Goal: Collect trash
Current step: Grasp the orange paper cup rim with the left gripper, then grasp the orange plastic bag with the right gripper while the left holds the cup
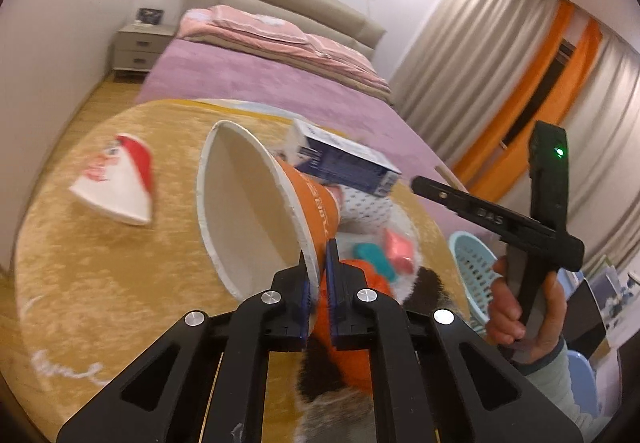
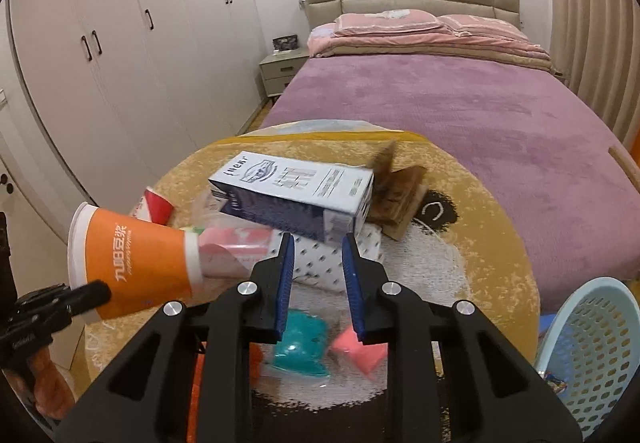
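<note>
The left gripper (image 1: 316, 267) has its jaws clenched on the rim of an orange paper cup (image 1: 256, 211), which it holds tipped on its side above the round yellow rug (image 1: 80, 275). The right gripper (image 2: 318, 249) holds a blue and white carton (image 2: 296, 199) by its lower edge; the jaws are pressed on the two sides of this edge, and the carton hangs slanted over the middle of the rug.

Under the carton lies a white packet with small dots (image 2: 320, 267), and close to the near edge of the rug are a teal pouch (image 2: 300, 343) and a pink pouch (image 2: 360, 351), side by side. A red and white paper cup (image 1: 116, 183) lies on its side near the left edge of the rug, well apart from the other things. A brown fanned booklet (image 2: 400, 195) rests just behind the carton, toward the bed (image 2: 460, 115).

A pale blue perforated basket (image 2: 592, 355) stands off the right edge of the rug. The orange cup and the carton are close together in the air, and the cup's bottom points toward the carton.
</note>
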